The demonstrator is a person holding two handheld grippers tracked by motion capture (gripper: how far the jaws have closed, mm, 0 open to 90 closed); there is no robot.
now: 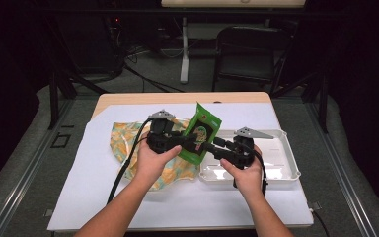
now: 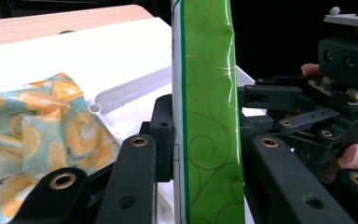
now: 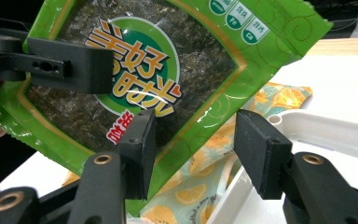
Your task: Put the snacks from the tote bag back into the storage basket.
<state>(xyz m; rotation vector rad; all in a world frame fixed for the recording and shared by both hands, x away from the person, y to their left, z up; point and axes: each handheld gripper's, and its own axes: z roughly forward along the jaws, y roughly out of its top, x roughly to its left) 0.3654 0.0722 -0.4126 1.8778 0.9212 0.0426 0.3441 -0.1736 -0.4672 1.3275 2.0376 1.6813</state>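
Currently the left gripper (image 1: pixel 190 143) clamps its jaws on the green packet (image 1: pixel 201 132), held upright at frame centre above the desk (image 1: pixel 128 207). Right gripper (image 3: pixel 193 140) jaws gape, empty; it should back off squarely, avoiding snagging the foil edge.

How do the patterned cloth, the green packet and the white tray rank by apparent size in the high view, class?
1. white tray and patterned cloth: alike, both partly hidden, so unranked.
2. green packet: smallest, although held above the table, nearer the camera.
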